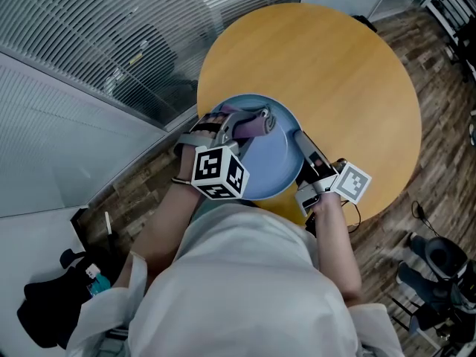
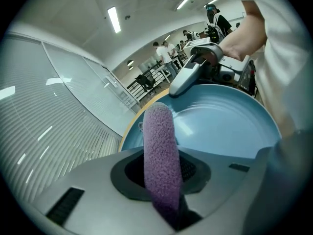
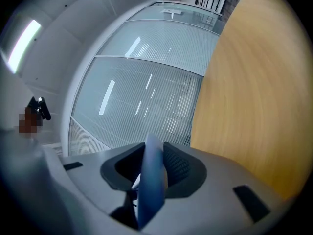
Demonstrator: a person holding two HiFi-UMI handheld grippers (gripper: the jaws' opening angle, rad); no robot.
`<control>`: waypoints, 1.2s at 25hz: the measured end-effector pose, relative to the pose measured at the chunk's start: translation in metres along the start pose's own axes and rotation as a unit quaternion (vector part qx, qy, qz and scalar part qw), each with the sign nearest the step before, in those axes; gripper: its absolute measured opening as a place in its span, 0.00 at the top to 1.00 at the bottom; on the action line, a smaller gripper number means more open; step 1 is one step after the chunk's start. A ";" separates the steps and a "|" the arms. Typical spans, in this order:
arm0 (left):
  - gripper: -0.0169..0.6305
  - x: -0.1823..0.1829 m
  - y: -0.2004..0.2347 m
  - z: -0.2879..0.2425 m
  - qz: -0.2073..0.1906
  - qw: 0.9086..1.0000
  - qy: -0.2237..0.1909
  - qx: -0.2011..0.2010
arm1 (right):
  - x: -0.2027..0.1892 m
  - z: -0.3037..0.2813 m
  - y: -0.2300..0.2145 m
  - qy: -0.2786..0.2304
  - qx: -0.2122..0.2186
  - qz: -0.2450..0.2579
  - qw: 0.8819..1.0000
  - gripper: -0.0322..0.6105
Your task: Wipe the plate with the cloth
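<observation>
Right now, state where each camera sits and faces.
Head view: on the head, facing steeply down; table, plate, forearms, left gripper, right gripper.
Left gripper view: on the left gripper, facing across the plate; cloth in its fingers, right gripper and hand beyond.
Right gripper view: on the right gripper, facing over the table; plate rim in its fingers.
All share the plate.

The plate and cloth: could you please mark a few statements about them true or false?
1. The left gripper is shut on the purple cloth. True.
2. The right gripper grips the rim of the blue plate. True.
3. Both grippers hold the purple cloth. False: only the left gripper does.
4. The blue plate sits at the far side from the person. False: it is at the near edge of the table.
</observation>
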State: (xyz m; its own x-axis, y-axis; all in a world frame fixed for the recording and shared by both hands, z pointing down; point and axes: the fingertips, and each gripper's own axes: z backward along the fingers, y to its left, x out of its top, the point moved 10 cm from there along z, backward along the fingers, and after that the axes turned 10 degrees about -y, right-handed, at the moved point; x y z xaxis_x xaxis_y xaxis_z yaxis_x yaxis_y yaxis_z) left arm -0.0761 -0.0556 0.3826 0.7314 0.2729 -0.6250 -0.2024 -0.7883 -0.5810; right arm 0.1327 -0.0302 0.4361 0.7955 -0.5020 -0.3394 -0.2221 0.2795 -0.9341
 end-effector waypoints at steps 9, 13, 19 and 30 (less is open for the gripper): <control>0.85 0.009 -0.014 0.009 0.006 0.999 -0.027 -0.026 | 0.004 0.002 0.005 -0.025 0.006 -0.004 1.000 0.76; 0.85 0.023 -0.026 0.008 -0.001 0.998 -0.036 -0.043 | 0.011 0.007 0.007 -0.030 0.009 0.001 1.000 0.76; 0.85 0.031 -0.041 0.009 -0.005 0.996 -0.056 -0.072 | 0.012 0.007 0.006 -0.040 0.006 -0.002 0.999 0.76; 0.85 0.044 -0.047 -0.004 0.003 0.987 -0.085 -0.137 | 0.039 0.000 -0.001 -0.055 0.001 -0.004 0.998 0.76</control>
State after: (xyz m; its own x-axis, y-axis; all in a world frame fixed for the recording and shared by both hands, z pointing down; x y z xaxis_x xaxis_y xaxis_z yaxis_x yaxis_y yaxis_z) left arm -0.0316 -0.0080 0.3842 0.6057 0.3381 -0.7203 -0.0058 -0.9033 -0.4289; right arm 0.1637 -0.0496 0.4235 0.8543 -0.4111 -0.3181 -0.2149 0.2779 -0.9363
